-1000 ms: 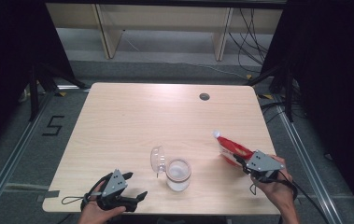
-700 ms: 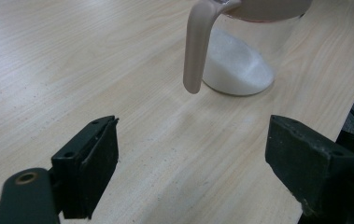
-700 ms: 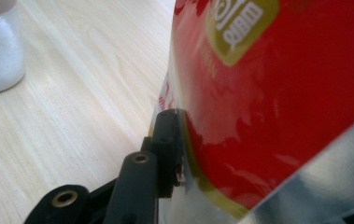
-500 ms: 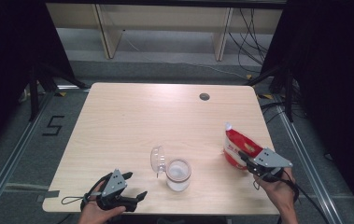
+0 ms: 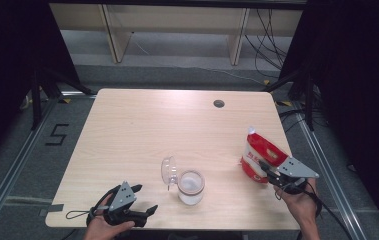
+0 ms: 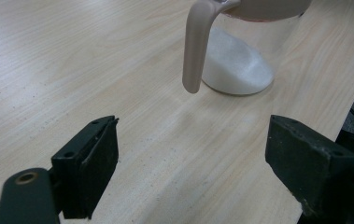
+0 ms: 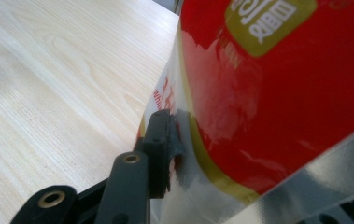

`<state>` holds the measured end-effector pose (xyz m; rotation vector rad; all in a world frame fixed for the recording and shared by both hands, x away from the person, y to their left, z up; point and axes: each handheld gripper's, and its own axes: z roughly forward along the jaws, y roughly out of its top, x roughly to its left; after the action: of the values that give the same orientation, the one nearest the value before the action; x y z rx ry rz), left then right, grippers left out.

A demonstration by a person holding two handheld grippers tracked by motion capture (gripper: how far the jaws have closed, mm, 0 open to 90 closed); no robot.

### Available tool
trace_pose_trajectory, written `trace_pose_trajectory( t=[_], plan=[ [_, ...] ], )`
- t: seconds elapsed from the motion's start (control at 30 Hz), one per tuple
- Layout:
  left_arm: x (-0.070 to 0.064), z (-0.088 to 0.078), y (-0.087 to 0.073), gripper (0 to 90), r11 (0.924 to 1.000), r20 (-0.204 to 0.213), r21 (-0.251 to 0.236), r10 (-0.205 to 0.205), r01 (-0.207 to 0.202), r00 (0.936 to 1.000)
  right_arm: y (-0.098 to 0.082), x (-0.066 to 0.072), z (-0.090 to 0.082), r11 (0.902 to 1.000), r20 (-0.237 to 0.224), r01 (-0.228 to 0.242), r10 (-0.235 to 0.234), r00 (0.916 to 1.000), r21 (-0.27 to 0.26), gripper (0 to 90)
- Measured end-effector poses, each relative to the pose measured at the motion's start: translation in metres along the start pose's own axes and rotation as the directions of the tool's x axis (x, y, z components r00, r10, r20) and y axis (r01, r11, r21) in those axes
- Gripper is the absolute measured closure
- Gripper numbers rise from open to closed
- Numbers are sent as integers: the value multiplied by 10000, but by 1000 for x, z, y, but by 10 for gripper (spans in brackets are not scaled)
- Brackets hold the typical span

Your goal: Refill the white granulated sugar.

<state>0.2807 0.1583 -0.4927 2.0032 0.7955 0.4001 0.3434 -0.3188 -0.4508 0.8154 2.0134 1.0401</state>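
Note:
A red and white bag (image 5: 260,157) stands upright on the right side of the table (image 5: 177,125). My right gripper (image 5: 268,171) holds its lower part. In the right gripper view one pad (image 7: 163,140) still presses the bag's (image 7: 277,93) side; the jaws have just been opening with the bag between them. A clear jar (image 5: 191,186) with white powder sits at the front middle, its hinged lid (image 5: 168,171) swung open to the left. My left gripper (image 5: 144,199) rests at the front left, open and empty (image 6: 193,130), facing the jar (image 6: 240,65).
A round cable hole (image 5: 219,104) lies in the tabletop at the back right. Bare wood stretches across the back and left of the table. Black frames, cables and a shelf stand beyond the far edge.
The bag was tilted over to the left, toward the jar; now it stands upright, farther right. The right hand moved slightly right with it. The left gripper has not moved.

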Motion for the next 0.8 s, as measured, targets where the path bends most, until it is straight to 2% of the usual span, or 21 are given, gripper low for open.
trace_pose_trajectory(
  t=[0.07,0.1,0.2,0.23,0.33,0.4,0.43,0.47,0.5,0.57,0.6,0.63,0.67,0.7,0.73,0.77,0.8],
  plan=[
    [1,0,0,171,9999,5,-5,168,-168,9999,1,-1,-1,9999,-10,97,-97,10000,124,646],
    [2,0,1,171,9995,26,-19,326,-326,9995,0,-1,-1,9998,-12,-146,146,9999,135,644],
    [2,0,1,171,9996,-3,-5,289,-289,9996,0,0,0,9994,45,-323,323,9995,112,631],
    [0,0,0,171,10000,-23,-7,-14,14,10000,0,0,0,9995,100,-295,294,9995,99,618],
    [2,-1,1,171,9995,-54,46,329,-328,9994,0,-1,0,9994,221,-342,342,9992,24,561],
    [2,-1,1,171,9997,44,-40,238,-238,9997,0,-1,0,9991,359,-417,420,9985,-81,514],
    [1,0,0,171,10000,56,-38,-29,29,10000,0,0,-3,9981,387,-607,603,9974,91,486],
    [1,0,0,171,10000,60,-29,-21,21,10000,0,1,-3,9974,565,-718,717,9958,-10,468],
    [1,0,0,171,10000,-1,-91,-39,39,10000,0,1,-6,9964,511,-846,839,9952,110,450],
    [1,-1,1,171,10000,19,-76,-22,22,10000,-1,4,-10,9947,482,-1018,1012,9937,111,421],
    [1,-1,1,171,10000,10,-85,-20,20,10000,-2,6,-10,9932,726,-1160,1159,9906,-23,408],
    [1,-1,1,171,10000,13,-75,-23,23,10000,-3,6,-12,9912,547,-1295,1279,9903,267,395],
    [1,-1,1,171,10000,-36,13,-8,8,10000,-4,6,-14,9917,718,-1234,1205,9901,368,383],
    [1,-1,1,171,10000,-71,27,21,-21,10000,-5,7,-15,9885,704,-1460,1430,9872,395,376],
    [0,0,1,171,9999,-79,19,117,-117,9999,-5,7,-16,9880,585,-1494,1470,9874,389,374],
    [0,0,1,171,9998,-77,83,162,-161,9998,-6,10,-18,9833,785,-1765,1728,9818,437,363],
    [0,0,1,171,9997,-90,91,232,-231,9997,-6,9,-20,9817,785,-1853,1814,9803,450,357]
  ],
)
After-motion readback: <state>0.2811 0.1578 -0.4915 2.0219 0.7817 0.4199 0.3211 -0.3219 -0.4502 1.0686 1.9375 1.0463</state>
